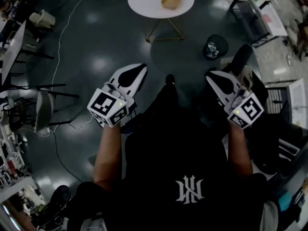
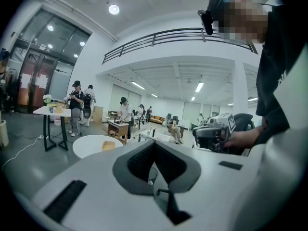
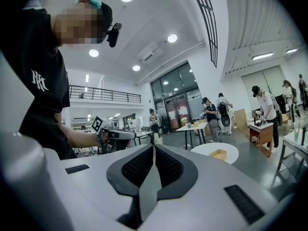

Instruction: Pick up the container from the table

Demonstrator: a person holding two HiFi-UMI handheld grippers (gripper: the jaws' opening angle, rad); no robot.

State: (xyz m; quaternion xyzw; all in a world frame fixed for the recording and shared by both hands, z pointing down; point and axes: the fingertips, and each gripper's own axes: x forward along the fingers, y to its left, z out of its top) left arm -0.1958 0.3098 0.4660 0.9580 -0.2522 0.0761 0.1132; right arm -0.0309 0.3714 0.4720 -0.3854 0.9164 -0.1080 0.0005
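Note:
The container (image 1: 171, 0) is a small tan open box on a round white table (image 1: 144, 1) at the far end of the floor. It also shows as a tan box (image 2: 108, 146) left of the left jaws, and as a tan box (image 3: 218, 154) right of the right jaws. Both grippers are held at waist height, well short of the table. My left gripper (image 1: 142, 68) (image 2: 155, 143) is shut with nothing between its jaws. My right gripper (image 1: 209, 75) (image 3: 154, 147) is also shut and empty. Each gripper view catches the other gripper off to the side.
A black waste bin (image 1: 215, 46) stands on the dark floor right of the table. A white cable (image 1: 60, 47) runs across the floor at left. Desks and chairs (image 1: 41, 109) line the left side, more desks (image 1: 262, 13) the right. Several people stand far back (image 2: 77, 105).

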